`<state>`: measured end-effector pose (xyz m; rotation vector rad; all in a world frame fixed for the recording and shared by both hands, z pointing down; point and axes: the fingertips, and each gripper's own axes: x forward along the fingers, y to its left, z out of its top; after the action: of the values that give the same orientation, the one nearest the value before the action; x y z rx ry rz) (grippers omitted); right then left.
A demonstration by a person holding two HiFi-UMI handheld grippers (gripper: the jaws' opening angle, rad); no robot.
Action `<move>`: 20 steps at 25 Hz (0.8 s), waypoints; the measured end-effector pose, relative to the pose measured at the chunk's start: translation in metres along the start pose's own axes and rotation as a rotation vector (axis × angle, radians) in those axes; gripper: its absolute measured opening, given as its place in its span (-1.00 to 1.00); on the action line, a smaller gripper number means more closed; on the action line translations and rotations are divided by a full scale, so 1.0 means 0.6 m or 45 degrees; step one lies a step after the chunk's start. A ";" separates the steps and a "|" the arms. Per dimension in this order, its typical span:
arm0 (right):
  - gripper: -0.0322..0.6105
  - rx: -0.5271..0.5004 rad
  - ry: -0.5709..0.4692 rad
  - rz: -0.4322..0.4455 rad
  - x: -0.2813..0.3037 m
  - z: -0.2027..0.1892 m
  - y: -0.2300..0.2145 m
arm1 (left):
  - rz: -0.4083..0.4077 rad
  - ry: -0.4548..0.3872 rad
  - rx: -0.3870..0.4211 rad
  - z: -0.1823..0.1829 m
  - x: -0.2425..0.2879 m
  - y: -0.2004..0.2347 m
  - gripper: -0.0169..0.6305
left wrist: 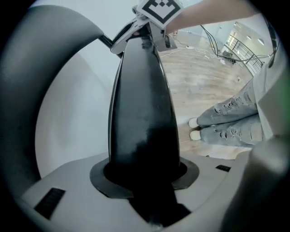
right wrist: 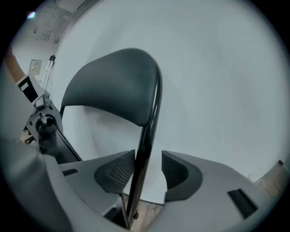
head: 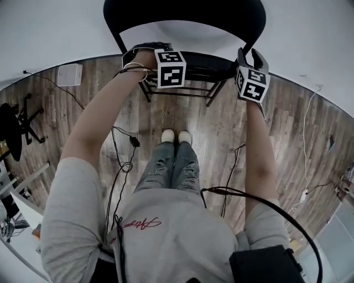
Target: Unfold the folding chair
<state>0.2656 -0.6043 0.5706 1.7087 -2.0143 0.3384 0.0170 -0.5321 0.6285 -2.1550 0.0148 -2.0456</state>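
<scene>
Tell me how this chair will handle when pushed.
Likely stiff: the chair has a rigid-looking tube frame. That glossy tube may slip in a grip. Probably light for its size, given the thin seat, so a push could tip it.

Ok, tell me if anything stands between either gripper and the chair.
Nothing visible does. The left gripper has its jaws closed on the seat, and the frame tube stands between the open jaws of the right gripper.

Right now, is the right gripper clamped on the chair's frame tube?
No, the frame tube stands clear of one pad of the right gripper.
</scene>
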 end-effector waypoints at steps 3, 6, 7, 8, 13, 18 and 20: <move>-0.29 0.048 -0.121 -0.151 -0.051 -0.013 -0.020 | 0.080 -0.010 -0.008 0.006 -0.005 -0.024 -0.32; -0.69 0.057 -0.178 -0.185 -0.126 -0.022 0.006 | 0.160 -0.011 -0.013 0.005 -0.010 -0.050 -0.32; -0.80 0.031 -0.207 -0.180 -0.154 -0.019 0.027 | 0.189 -0.010 -0.014 0.006 -0.012 -0.059 -0.32; -0.82 0.005 -0.251 -0.168 -0.183 -0.013 0.052 | 0.219 -0.008 -0.016 0.006 -0.012 -0.068 -0.32; -0.85 0.004 -0.439 0.027 -0.296 0.022 0.210 | 0.372 0.005 -0.015 0.007 -0.012 -0.125 -0.32; -0.85 0.026 -0.469 0.114 -0.344 -0.004 0.288 | 0.569 0.010 -0.024 0.008 -0.006 -0.197 -0.32; -0.85 0.034 -0.476 0.130 -0.361 -0.024 0.301 | 0.650 0.006 -0.022 0.010 -0.002 -0.229 -0.30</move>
<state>0.1164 -0.3770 0.4946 1.7943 -2.3762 0.0810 0.0079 -0.3959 0.6447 -1.8986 0.5268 -1.7541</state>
